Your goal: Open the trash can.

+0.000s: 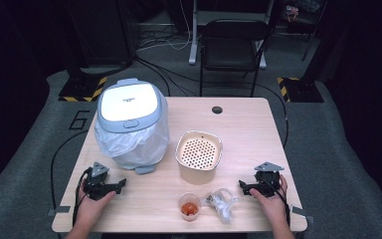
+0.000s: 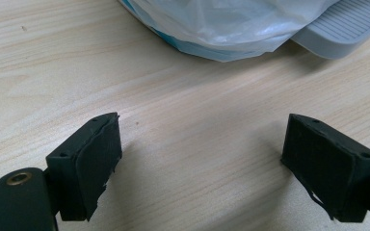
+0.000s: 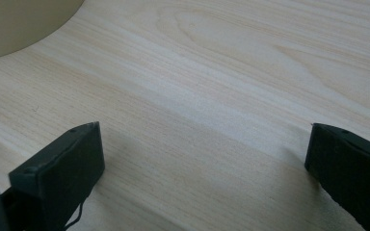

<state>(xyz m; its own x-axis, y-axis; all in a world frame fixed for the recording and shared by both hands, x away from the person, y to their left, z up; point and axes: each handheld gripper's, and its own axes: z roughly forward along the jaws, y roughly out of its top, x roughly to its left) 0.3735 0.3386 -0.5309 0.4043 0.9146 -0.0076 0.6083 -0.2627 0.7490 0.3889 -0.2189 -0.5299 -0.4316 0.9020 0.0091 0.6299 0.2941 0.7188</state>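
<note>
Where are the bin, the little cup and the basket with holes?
bin [image 1: 129,102]: high view, on its white lid.
cup [image 1: 189,205]: high view, on the orange stuff inside.
basket [image 1: 198,151]: high view, on its holed bottom.

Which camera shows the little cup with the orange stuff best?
The high view: the cup stands whole near the table's front edge, beside crumpled plastic wrap. Both gripper views look at bare wood instead.

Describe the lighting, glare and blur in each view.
High view: room dark beyond the lit table, glare washing out the bin lid. Left gripper view: sharp wood grain, soft shadows beside the jaws, bag overexposed. Right gripper view: beige basket dim and blurred.
</note>
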